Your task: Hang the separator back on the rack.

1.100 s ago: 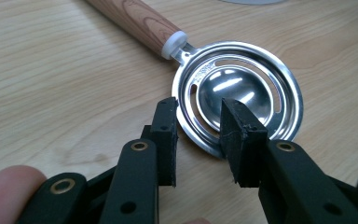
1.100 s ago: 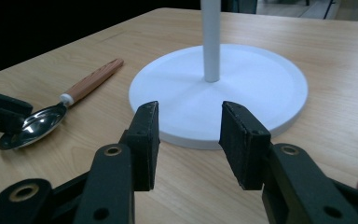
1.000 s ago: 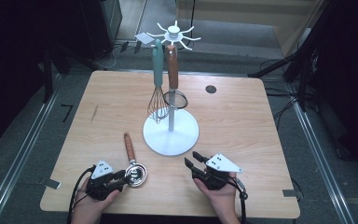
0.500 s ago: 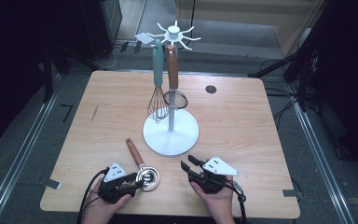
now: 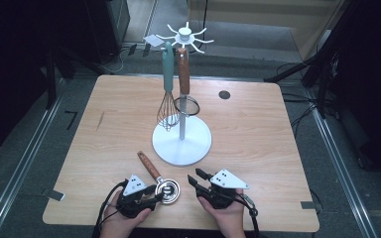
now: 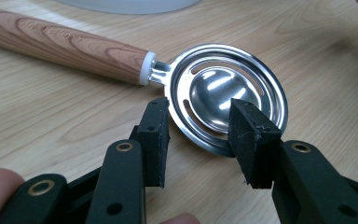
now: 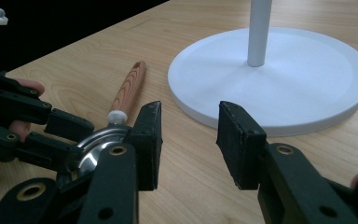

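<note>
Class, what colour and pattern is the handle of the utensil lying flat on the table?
Reddish-brown wood grain handle; clearest in the left gripper view.

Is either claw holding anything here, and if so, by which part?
The left claw straddles the near rim of the egg separator's metal bowl, but whether its jaws are pressing on it cannot be told. The right claw holds nothing, jaws apart.

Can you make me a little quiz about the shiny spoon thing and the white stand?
1. True or false: the left tool has its jaws around the rim of the metal strainer spoon.
2. What hangs on the white stand beside the teal-handled whisk? A) a fork B) a brown-handled utensil with a ring end C) a cup
3. What is the right tool holding?

Key:
1. True; the spoon lies flat on the table.
2. B, the brown-handled utensil.
3. Nothing; its jaws are open, with bare table between them.
</note>
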The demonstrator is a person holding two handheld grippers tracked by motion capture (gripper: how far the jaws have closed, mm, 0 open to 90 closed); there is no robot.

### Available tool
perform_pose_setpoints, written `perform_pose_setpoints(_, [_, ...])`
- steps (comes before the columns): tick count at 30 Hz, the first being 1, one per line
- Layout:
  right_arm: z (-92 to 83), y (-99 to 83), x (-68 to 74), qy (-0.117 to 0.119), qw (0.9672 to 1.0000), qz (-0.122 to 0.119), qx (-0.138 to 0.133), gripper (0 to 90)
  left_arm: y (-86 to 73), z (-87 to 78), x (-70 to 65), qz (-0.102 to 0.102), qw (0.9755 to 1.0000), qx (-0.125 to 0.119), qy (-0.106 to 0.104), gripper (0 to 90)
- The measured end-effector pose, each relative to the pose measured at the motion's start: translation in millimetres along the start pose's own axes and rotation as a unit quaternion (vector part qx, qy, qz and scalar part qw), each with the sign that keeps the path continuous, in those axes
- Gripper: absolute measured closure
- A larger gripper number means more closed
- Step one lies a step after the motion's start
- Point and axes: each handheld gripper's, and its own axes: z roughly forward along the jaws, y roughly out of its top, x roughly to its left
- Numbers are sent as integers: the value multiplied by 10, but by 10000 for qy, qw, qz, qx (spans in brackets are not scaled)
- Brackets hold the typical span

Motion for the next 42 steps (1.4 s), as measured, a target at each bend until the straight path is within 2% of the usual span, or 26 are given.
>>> perform_pose_setpoints(3, [-6, -7, 33, 4, 10000, 66, 36, 618, 12, -6, -7, 16, 9999, -29, -124, 543])
perform_pose_setpoints(6, [5, -22, 71, 71, 9999, 35, 61, 618, 11, -80, 43, 66, 9995, -221, -198, 520])
perform_pose_setpoints(9, [37, -35, 100, 144, 9998, 12, 112, 618, 17, -146, 147, -119, 9991, -334, -237, 609])
perform_pose_setpoints(14, [85, -58, 144, 128, 9996, -22, 243, 619, 41, -116, 242, -393, 9987, -273, -172, 775])
perform_pose_setpoints(16, [93, -63, 161, 137, 9995, -19, 268, 619, 52, -76, 243, -403, 9989, -198, -129, 807])
perform_pose_setpoints(18, [98, -68, 168, 146, 9995, -23, 271, 619, 64, -43, 227, -420, 9987, -146, -253, 819])
perform_pose_setpoints(21, [103, -74, 179, 159, 9995, 1, 271, 619, 73, -10, 197, -384, 9987, -116, -320, 780])
perform_pose_setpoints(24, [100, -80, 172, 151, 9995, -10, 292, 619, 66, 16, 191, -377, 9982, -47, -466, 667])
perform_pose_setpoints(25, [94, -77, 167, 147, 9995, 6, 285, 619, 62, 31, 182, -371, 9981, -16, -483, 653])
perform_pose_setpoints(31, [22, -55, 152, 63, 9998, 21, 188, 622, 60, 58, 117, -301, 9986, 51, -422, 710])
perform_pose_setpoints(33, [-21, -78, 154, 58, 9997, 156, 170, 622, 63, 63, 101, -319, 9987, 59, -402, 709])
perform_pose_setpoints(36, [-63, -123, 168, -20, 9995, 134, 296, 624, 69, 83, 63, -307, 9987, 41, -395, 698])
perform_pose_setpoints(42, [-129, -144, 183, -169, 9990, 129, 382, 623, 98, 137, -30, -327, 9989, -7, -342, 686])
